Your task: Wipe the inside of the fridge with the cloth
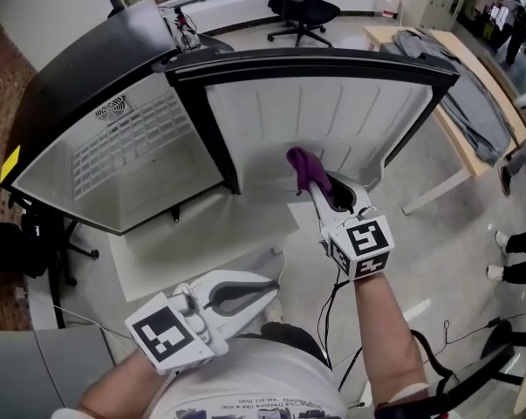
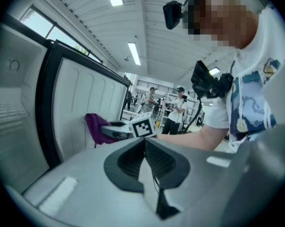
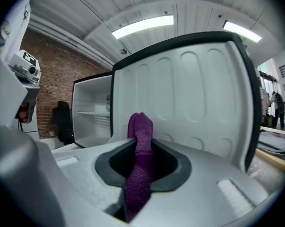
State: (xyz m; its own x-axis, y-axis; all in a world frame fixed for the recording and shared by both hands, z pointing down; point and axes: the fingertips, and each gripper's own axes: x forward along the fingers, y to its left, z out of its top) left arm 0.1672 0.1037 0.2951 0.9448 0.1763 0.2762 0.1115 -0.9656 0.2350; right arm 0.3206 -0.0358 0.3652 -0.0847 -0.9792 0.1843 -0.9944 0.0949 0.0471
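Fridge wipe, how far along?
Done: the door is open and the purple cloth is clamped in the right gripper. In hand: the cloth is up at the door's inner liner; contact can't be judged. Left: the shelved compartment, which the cloth isn't near. The left gripper is shut, empty, held low.

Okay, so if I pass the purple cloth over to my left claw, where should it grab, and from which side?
Probably the bunched end of the purple cloth that sticks out past the tips of the right claw; the rest is pinched between its jaws. Come in from the cloth's left side, which faces the left claw. That claw is shut now and would have to open first.
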